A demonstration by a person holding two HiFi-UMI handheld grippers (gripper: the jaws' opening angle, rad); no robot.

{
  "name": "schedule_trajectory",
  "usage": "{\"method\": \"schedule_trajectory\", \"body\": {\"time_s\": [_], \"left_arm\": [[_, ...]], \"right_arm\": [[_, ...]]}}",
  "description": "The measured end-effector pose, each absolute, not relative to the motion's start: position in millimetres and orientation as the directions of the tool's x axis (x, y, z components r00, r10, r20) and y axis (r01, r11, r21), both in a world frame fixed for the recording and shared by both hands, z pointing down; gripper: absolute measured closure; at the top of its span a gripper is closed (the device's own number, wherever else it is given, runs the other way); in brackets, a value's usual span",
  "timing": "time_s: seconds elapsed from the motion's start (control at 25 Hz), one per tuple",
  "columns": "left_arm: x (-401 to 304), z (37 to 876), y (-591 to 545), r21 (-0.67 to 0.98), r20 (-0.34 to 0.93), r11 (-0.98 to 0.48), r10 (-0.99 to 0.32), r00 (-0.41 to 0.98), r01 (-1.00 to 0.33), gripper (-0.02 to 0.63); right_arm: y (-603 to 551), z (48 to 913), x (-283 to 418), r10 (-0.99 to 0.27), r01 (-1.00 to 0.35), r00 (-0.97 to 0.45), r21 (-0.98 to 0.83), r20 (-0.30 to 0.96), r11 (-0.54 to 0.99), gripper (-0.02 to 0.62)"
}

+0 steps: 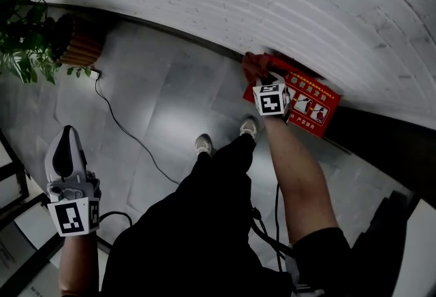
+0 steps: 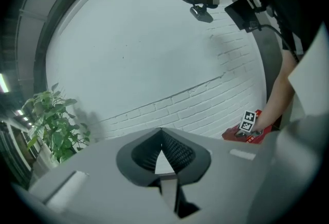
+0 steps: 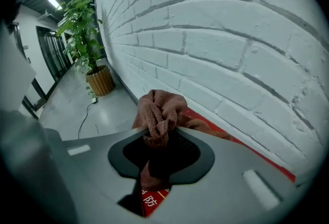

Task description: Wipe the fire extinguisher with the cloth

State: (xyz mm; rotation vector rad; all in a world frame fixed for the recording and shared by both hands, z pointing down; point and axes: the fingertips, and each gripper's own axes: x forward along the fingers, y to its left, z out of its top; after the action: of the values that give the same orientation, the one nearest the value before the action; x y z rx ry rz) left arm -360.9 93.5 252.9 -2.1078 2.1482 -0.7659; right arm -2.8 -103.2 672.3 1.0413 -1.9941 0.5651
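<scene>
Wiping step: right gripper (image 3: 160, 134) pinches the cloth (image 3: 162, 107) over the red extinguisher box (image 1: 313, 103) (seemingly touching); left gripper (image 2: 161, 136) is pressed together and empty. Next, sweep along the floor's wall edge.

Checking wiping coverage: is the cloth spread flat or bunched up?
Bunched: the cloth is a crumpled wad pinched by the right gripper, over the red box.

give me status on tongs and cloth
Right tongs shut on cloth, at red extinguisher box. Left tongs shut, empty. Nothing in the way.

red box (image 3: 149, 199), Chinese print on it, only 防 kinda readable, pictogram panels on top, rest too tiny
</scene>
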Motion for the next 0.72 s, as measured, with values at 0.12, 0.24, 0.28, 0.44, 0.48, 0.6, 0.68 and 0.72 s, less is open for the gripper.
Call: {"method": "schedule_trajectory", "body": {"time_s": [0.12, 0.24, 0.28, 0.44, 0.48, 0.6, 0.68, 0.72], "left_arm": [[-367, 256, 95, -0.365, 0.309, -0.037, -0.947, -0.083, -0.930, 0.606], [-363, 261, 93, -0.362, 0.320, -0.051, -0.945, -0.073, -0.931, 0.606], [-360, 262, 90, -0.357, 0.318, -0.055, -0.946, -0.066, -0.933, 0.606], [-340, 259, 77, -0.340, 0.310, -0.086, -0.950, -0.025, -0.936, 0.606], [-335, 257, 75, -0.342, 0.305, -0.097, -0.952, -0.013, -0.935, 0.606], [-328, 252, 69, -0.347, 0.284, -0.111, -0.959, 0.009, -0.931, 0.606], [-325, 253, 68, -0.340, 0.284, -0.113, -0.959, 0.012, -0.934, 0.606], [-323, 255, 68, -0.337, 0.287, -0.116, -0.958, 0.015, -0.934, 0.606]], "right_arm": [[-95, 686, 1, -0.443, -0.830, -0.329, -0.032, 0.834, 0.556, 0.511], [-90, 692, 10, -0.440, -0.840, -0.332, -0.049, 0.835, 0.540, 0.511], [-90, 692, 13, -0.442, -0.843, -0.336, -0.056, 0.832, 0.535, 0.511], [-85, 692, 28, -0.449, -0.842, -0.314, -0.027, 0.837, 0.538, 0.511], [-84, 692, 36, -0.452, -0.846, -0.305, -0.020, 0.839, 0.533, 0.511], [-83, 691, 63, -0.466, -0.868, -0.277, -0.010, 0.840, 0.497, 0.511], [-80, 689, 84, -0.474, -0.880, -0.260, -0.004, 0.841, 0.476, 0.511], [-77, 689, 95, -0.477, -0.886, -0.253, -0.004, 0.842, 0.463, 0.511]]}}
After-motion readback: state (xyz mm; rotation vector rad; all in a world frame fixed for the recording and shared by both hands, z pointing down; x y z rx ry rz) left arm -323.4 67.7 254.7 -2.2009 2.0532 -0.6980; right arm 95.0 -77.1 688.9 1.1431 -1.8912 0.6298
